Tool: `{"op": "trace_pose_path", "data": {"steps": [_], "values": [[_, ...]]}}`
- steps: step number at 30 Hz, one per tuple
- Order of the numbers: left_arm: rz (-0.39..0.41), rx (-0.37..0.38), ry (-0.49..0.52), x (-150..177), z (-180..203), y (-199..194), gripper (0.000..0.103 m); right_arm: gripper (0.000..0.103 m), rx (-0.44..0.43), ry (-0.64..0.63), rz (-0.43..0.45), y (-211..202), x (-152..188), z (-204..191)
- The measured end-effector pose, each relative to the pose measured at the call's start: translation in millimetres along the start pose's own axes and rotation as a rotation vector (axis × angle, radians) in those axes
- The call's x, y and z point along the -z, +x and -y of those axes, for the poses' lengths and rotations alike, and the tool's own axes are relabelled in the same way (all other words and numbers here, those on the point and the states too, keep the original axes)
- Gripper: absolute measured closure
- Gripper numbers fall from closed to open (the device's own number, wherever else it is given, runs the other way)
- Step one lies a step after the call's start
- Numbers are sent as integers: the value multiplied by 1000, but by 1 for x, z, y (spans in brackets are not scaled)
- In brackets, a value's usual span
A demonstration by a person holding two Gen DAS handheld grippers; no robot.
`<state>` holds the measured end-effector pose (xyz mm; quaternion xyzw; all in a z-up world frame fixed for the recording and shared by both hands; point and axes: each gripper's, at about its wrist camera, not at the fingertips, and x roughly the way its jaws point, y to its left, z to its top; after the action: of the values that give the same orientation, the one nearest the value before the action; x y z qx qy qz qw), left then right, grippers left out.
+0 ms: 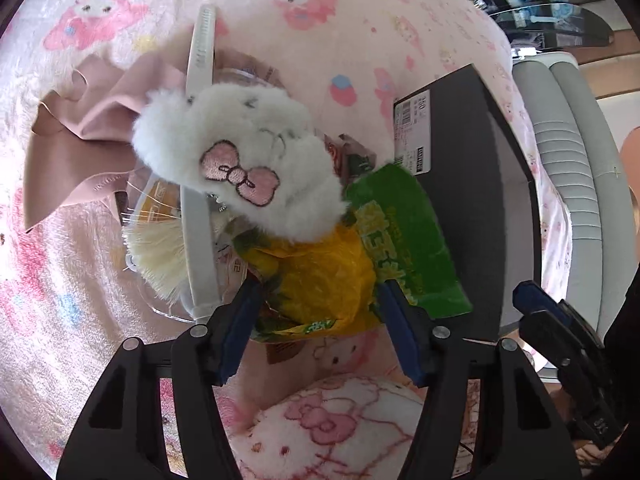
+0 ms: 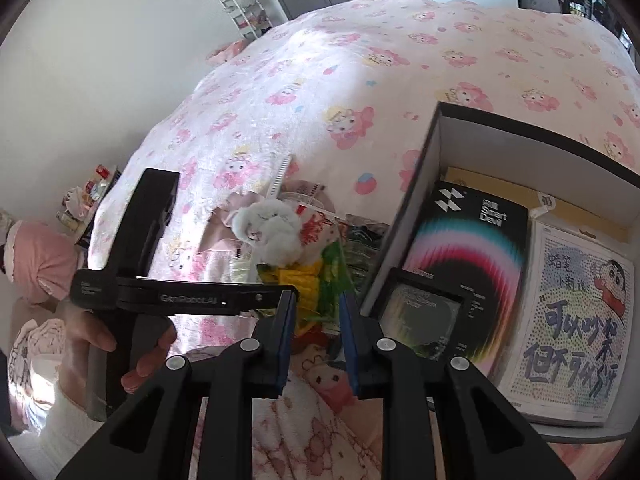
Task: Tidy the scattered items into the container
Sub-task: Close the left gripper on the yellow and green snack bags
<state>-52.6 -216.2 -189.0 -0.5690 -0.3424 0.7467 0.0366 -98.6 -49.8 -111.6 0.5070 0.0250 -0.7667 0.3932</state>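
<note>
A pile of items lies on the pink blanket: a white fluffy plush (image 1: 240,152) with a pink bow, a yellow-green snack bag (image 1: 340,280), a white brush (image 1: 196,216) and a pink cloth (image 1: 92,132). My left gripper (image 1: 320,296) is open, its jaws on either side of the snack bag. The open dark box (image 1: 472,184) stands right of the pile. In the right wrist view the box (image 2: 424,184) holds flat packages (image 2: 468,256). My right gripper (image 2: 318,320) is open and empty, above the blanket beside the box. The pile shows beyond it (image 2: 276,228).
The left handheld gripper body (image 2: 136,248) and a hand are at the left of the right wrist view. The right gripper shows at the left wrist view's right edge (image 1: 568,352). A grey padded chair (image 1: 568,160) stands past the bed edge. A shelf (image 2: 244,8) stands by the wall.
</note>
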Motion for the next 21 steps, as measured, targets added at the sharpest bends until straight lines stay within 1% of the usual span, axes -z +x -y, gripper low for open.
{"op": "trace_pose_path", "data": {"steps": [2,4,5,6,7,8,9,10,11,12,13,15,16,18,19,21], "values": [[17,32,4,4,1,-6,41,84,-29,-53,12,-1,-6,-12],[2,72,-9,4,-1,-3,41,84,-43,-87,-17,12,-15,-21],[-15,64,-33,3,-2,0,47,84,-48,-77,-59,24,-19,-20],[-32,55,-34,2,-1,1,54,83,-39,-44,-117,38,-22,-17],[-38,64,5,2,5,0,54,83,-17,-11,-183,52,-24,-12],[-39,63,42,2,11,0,57,84,3,-16,-222,62,-26,-11],[-40,41,63,3,13,1,57,84,21,-38,-227,66,-27,-12],[-41,20,74,2,14,4,56,83,42,-61,-222,67,-29,-13],[-50,15,66,0,12,8,52,83,58,-71,-221,68,-31,-13],[-62,20,49,-2,8,13,46,83,66,-67,-221,70,-33,-11],[-72,29,41,-3,5,17,45,83,66,-52,-220,71,-36,-9],[-81,42,56,-5,6,21,41,83,75,-25,-207,74,-41,-6],[-74,42,68,-6,8,21,41,83,86,-24,-199,75,-43,-5],[-54,24,83,-6,10,19,63,83,100,-28,-194,78,-48,-6],[-51,49,76,-6,8,17,63,83,99,-24,-197,80,-49,-6],[-30,57,76,-3,7,11,69,83,92,-20,-205,83,-50,-6]]}}
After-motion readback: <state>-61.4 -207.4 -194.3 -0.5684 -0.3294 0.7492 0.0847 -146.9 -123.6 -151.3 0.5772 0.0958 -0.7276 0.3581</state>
